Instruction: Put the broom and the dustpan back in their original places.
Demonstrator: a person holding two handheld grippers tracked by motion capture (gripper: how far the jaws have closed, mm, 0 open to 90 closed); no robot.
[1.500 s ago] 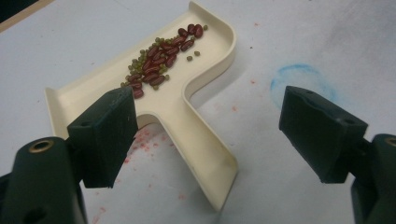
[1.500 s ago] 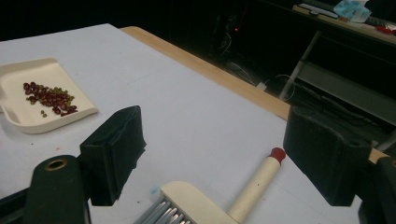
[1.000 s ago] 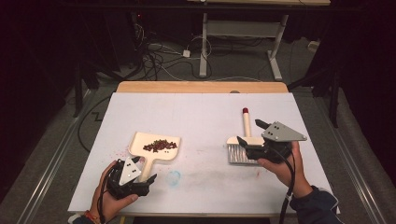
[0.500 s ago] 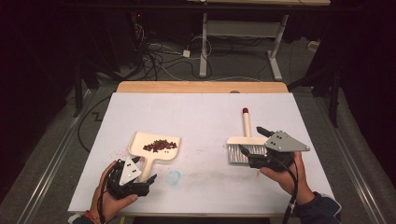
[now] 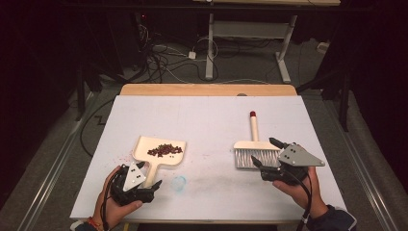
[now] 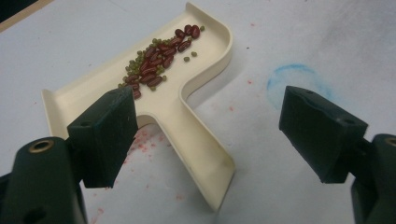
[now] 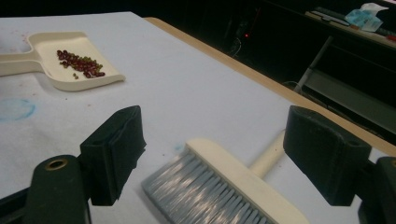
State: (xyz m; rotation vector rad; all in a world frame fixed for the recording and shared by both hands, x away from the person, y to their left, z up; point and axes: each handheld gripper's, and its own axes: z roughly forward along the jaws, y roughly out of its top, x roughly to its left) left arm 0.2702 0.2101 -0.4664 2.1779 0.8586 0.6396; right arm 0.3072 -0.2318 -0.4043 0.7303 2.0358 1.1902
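Observation:
A cream dustpan (image 5: 163,155) lies left of centre on the white table, with red and green beans (image 5: 165,149) piled in it. Its handle points at my left gripper (image 5: 146,184), which is open. In the left gripper view the dustpan handle (image 6: 198,140) lies between the spread jaws of the left gripper (image 6: 210,126), untouched, and the beans (image 6: 159,60) sit beyond. A cream brush (image 5: 255,150) with grey bristles and a red-tipped handle lies at the right. My right gripper (image 5: 267,154) is open by the brush head's right end. The brush head (image 7: 233,186) lies low between the right gripper's (image 7: 229,154) jaws.
A white sheet (image 5: 207,115) covers the table, with a wooden strip (image 5: 207,90) along its far edge. A faint blue ring (image 5: 179,182) is drawn near the dustpan handle, with red specks beside the pan. Cables and a desk frame (image 5: 250,33) stand on the floor behind.
My right gripper has drawn back toward the near edge and slightly right, away from the brush. The brush, the dustpan and the left gripper have stayed put.

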